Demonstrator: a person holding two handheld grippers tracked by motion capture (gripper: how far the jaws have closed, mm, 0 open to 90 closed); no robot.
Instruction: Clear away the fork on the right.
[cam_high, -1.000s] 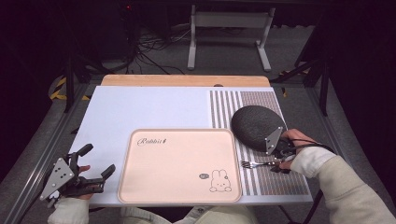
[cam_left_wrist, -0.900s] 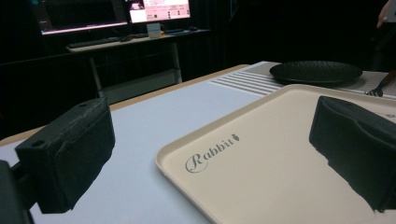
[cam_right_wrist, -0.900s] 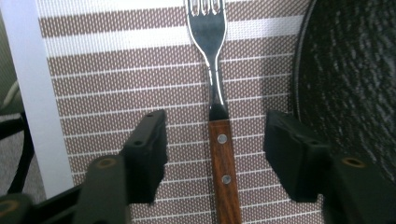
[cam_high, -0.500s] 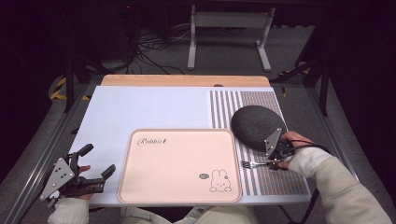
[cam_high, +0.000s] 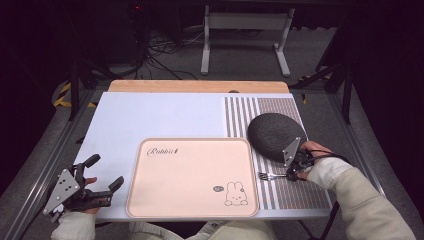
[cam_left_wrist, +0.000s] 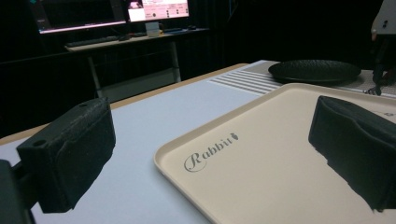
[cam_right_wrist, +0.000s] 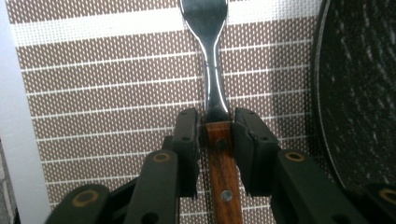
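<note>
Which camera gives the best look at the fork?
The right gripper view: the fork runs up the middle, its wooden handle between the jaws of the right gripper, which have just been closing on it. The high view shows it small, on the striped mat. In the left gripper view I cannot make it out.

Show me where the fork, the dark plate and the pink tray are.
fork (cam_high: 266, 175), high view, on its metal tines.
dark plate (cam_high: 272, 134), high view, on its middle.
pink tray (cam_high: 150, 207), high view, on its bare lower left part.
</note>
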